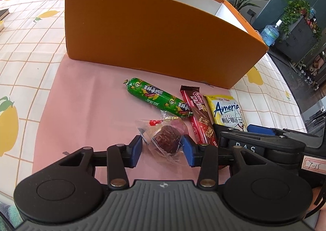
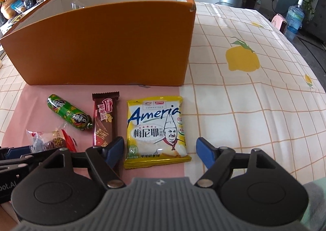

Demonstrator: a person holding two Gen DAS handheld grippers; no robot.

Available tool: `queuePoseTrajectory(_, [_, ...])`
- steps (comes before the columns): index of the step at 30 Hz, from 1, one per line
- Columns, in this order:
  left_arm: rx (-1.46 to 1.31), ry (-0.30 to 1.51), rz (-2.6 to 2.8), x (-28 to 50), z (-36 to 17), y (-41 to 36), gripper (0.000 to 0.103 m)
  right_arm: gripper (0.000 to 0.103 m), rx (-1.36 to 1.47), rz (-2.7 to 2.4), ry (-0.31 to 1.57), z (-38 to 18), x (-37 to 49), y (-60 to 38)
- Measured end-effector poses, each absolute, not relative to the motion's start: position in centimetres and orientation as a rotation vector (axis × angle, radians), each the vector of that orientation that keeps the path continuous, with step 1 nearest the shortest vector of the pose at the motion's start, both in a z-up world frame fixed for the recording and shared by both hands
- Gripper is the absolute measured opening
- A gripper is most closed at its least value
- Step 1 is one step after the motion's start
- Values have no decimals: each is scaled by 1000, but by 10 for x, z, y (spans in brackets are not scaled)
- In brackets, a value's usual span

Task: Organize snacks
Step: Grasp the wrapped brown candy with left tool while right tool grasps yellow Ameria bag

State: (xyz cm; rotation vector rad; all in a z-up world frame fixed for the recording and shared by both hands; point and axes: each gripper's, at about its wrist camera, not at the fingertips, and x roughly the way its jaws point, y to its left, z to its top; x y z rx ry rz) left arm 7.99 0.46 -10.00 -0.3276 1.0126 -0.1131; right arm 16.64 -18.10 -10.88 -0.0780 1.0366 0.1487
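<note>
A chocolate cake in clear wrapping (image 1: 166, 141) was bracketed by the spread fingers of the left gripper (image 1: 163, 149), whose blue pads stood just beside the wrapper, not clenched on it. A yellow cracker packet (image 2: 156, 133) lay flat between the widely released fingers of the right gripper (image 2: 161, 151) (neither pad was seen touching it). Just left of that gripper a brown wafer bar (image 2: 104, 121) was placed, and further left a green sausage (image 2: 68, 115). Ahead of both grippers an orange box (image 2: 101, 45) was stood on a pink mat (image 1: 85, 96), spread over the lemon-print tabletop (image 2: 244, 92).
</note>
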Motion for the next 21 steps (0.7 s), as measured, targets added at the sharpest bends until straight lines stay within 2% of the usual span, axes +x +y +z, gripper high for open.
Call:
queuePoseTrajectory(6, [-308, 1012, -115, 81, -101, 1, 51, 66, -91, 167, 1027, -110, 164, -179])
queuePoseTrajectory(12, [-276, 999, -126, 79, -102, -3, 45, 52, -98, 170, 1007, -108, 159, -179])
queuePoseTrajectory(21, [-273, 980, -109, 69, -99, 0, 41, 52, -91, 140, 950, -98, 143, -182])
